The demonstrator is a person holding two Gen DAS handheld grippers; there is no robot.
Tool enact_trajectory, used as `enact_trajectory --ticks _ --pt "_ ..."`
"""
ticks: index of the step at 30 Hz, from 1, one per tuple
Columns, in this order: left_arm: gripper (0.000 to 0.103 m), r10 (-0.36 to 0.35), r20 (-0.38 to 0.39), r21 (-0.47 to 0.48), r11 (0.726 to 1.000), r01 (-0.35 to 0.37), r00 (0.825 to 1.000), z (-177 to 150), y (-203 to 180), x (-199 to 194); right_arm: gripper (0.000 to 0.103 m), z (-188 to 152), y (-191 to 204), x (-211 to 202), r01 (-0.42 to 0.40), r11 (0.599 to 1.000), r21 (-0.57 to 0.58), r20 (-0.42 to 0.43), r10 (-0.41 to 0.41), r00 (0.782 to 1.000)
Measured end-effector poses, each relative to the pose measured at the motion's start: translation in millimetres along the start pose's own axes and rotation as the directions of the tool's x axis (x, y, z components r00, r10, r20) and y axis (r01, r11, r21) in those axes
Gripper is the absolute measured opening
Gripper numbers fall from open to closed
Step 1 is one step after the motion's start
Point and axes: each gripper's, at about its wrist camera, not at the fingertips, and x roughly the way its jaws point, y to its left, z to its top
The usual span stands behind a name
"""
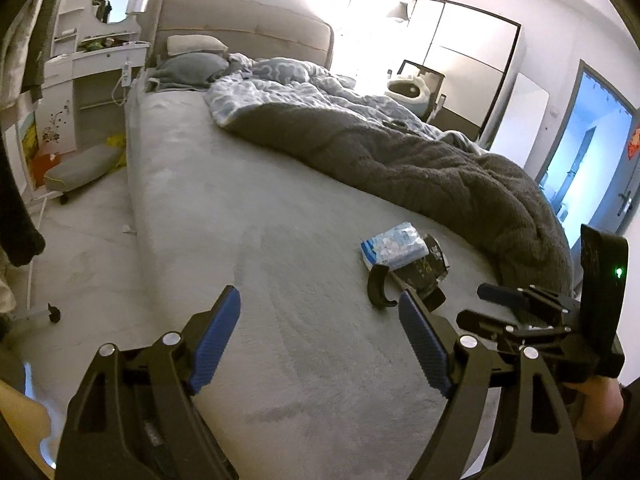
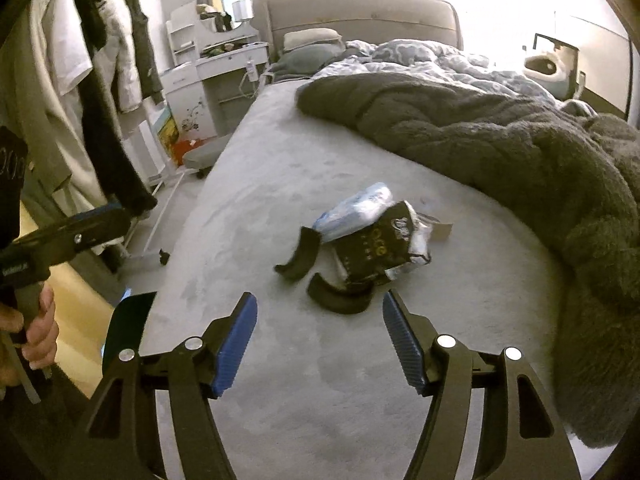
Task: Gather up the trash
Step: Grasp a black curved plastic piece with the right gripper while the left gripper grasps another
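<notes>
A small heap of trash lies on the grey bed sheet (image 2: 248, 184): a blue-and-white tissue pack (image 2: 356, 210), a black printed wrapper (image 2: 380, 244) and two curved black plastic pieces (image 2: 300, 256) (image 2: 340, 298). My right gripper (image 2: 318, 312) is open and empty, just short of the nearest black piece. My left gripper (image 1: 320, 308) is open and empty over the sheet, left of the heap; the tissue pack (image 1: 394, 246), wrapper (image 1: 430, 268) and a black piece (image 1: 378, 288) show beyond its right finger. The right gripper also shows in the left wrist view (image 1: 492, 304).
A thick dark grey blanket (image 2: 500, 136) and a blue patterned duvet (image 1: 280, 88) cover the bed's right half. Pillows (image 1: 196, 46) lie at the headboard. A white dressing table (image 1: 96, 60), a clothes rack (image 2: 80, 80) and a grey stool (image 1: 80, 164) stand left of the bed.
</notes>
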Motion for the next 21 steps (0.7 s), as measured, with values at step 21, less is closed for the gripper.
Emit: enact_trajectory --ticks 21 --pt "0.085 -0.051 -0.066 0.002 0.999 0.051 0.997 -2 -8 39 0.056 -8 -6 58 0.057 0.994 0.091 -0.077 -0.050 0.996"
